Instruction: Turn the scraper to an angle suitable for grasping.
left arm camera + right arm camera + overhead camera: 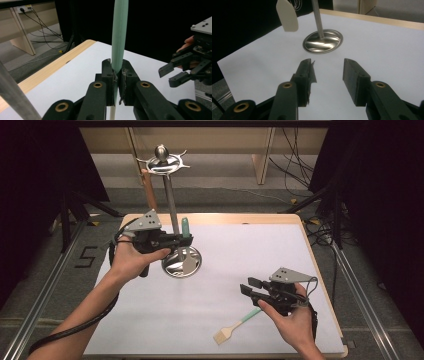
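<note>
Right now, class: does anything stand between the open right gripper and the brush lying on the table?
Nothing visible does. In the high view the brush lies on the white mat just below the right gripper, with bare mat between them. The left gripper and its green-handled spatula are off by the metal stand.

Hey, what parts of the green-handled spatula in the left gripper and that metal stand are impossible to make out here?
- Green-handled spatula: handle tip cut off by the top edge in the left gripper view; the shut left gripper hides the neck.
- Spatula's cream blade: top cut off in the right gripper view.
- Metal utensil stand: hooks too small in the high view.
</note>
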The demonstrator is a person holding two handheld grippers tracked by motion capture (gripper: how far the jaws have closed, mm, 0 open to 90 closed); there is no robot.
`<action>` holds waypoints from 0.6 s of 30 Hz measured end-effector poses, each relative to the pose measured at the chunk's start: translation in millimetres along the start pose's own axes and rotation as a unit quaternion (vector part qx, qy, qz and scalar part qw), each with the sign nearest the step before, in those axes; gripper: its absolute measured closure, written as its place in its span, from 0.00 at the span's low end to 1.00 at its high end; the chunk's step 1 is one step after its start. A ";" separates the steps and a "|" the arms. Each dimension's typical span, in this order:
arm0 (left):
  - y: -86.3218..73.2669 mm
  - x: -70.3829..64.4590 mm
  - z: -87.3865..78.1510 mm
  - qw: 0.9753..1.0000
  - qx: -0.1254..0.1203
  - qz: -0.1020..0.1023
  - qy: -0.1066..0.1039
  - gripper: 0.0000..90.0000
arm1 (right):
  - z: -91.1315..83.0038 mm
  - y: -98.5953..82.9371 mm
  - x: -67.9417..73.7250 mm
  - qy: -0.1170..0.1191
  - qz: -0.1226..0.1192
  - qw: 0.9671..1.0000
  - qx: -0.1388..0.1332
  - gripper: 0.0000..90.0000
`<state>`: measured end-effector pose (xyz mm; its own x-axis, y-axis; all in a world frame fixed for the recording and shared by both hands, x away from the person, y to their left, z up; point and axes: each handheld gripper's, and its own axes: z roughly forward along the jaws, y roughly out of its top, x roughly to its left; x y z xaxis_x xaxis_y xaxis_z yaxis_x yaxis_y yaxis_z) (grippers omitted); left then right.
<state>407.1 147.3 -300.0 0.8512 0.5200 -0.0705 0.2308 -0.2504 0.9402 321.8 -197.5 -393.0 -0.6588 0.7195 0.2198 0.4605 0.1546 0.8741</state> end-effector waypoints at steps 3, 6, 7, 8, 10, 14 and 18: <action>4.9 2.9 -0.4 1.000 -0.001 0.005 0.003 0.92 | -0.9 0.5 -2.7 -0.008 -0.020 1.000 -0.006 0.66; 10.2 4.9 -0.7 1.000 -0.005 0.008 0.003 0.92 | -1.8 0.4 -2.5 -0.008 -0.014 1.000 -0.006 0.66; 13.6 9.7 -0.9 0.999 -0.009 0.039 0.003 0.92 | -1.8 0.3 -2.5 -0.008 -0.015 1.000 -0.009 0.66; 16.0 11.9 -1.4 0.999 -0.011 0.053 0.004 0.92 | -1.8 0.6 -3.3 -0.008 -0.019 1.000 -0.011 0.66; 18.6 12.8 -2.7 0.999 -0.013 0.050 0.007 0.92 | -2.6 1.1 -3.2 -0.006 -0.008 1.000 -0.007 0.66; 22.6 17.4 -4.9 0.999 -0.015 0.049 0.014 0.92 | -3.6 1.6 -4.8 -0.012 -0.013 1.000 -0.011 0.66; 27.1 22.5 -9.0 0.999 -0.022 0.041 0.020 0.92 | -5.2 1.1 -0.4 -0.009 0.011 1.000 -0.005 0.65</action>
<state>428.2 159.5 -273.1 0.8462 0.5325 0.0198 0.1400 -0.2580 0.9559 319.5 -201.1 -390.0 -0.6372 0.7352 0.2314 0.4692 0.1318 0.8732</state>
